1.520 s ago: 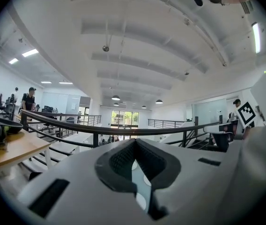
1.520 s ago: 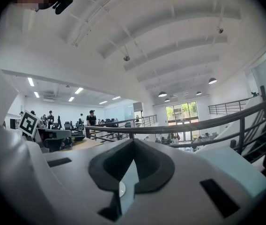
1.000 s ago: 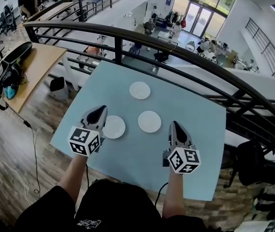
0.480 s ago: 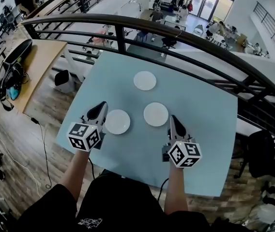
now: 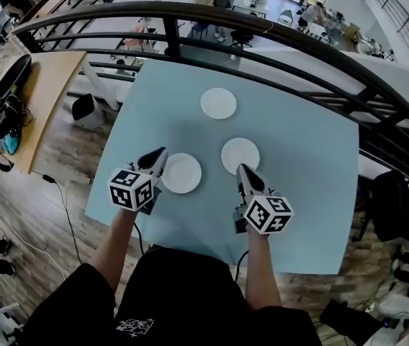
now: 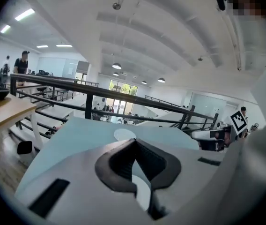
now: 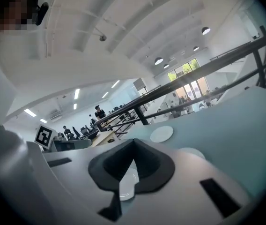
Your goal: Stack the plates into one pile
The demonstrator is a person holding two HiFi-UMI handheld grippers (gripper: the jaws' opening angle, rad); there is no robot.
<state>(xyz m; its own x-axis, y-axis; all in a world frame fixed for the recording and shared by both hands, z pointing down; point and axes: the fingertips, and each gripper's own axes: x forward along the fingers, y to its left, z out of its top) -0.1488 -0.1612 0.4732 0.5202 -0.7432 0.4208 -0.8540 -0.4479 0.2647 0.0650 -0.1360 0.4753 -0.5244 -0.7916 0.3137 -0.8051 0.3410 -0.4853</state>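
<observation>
Three white plates lie apart on the light blue table (image 5: 305, 193): a far plate (image 5: 219, 103), a right plate (image 5: 240, 156) and a left plate (image 5: 181, 173). My left gripper (image 5: 163, 152) is low at the left plate's left edge, jaws shut and empty. My right gripper (image 5: 240, 169) is at the right plate's near edge, also shut and empty. In the left gripper view the shut tips (image 6: 135, 142) point over the table towards the far plate (image 6: 124, 134). In the right gripper view the shut tips (image 7: 133, 142) have the far plate (image 7: 162, 134) and the right plate (image 7: 191, 153) beyond them.
A black railing (image 5: 262, 27) curves round the table's far and right sides. A wooden desk (image 5: 39, 99) with a dark bag stands to the left, beyond a gap of floor. The table's near edge runs just under my forearms.
Both grippers have sunk towards the table and moved forward. The right tip now reaches the right plate's near edge. Both stayed shut, and no plate has moved.
</observation>
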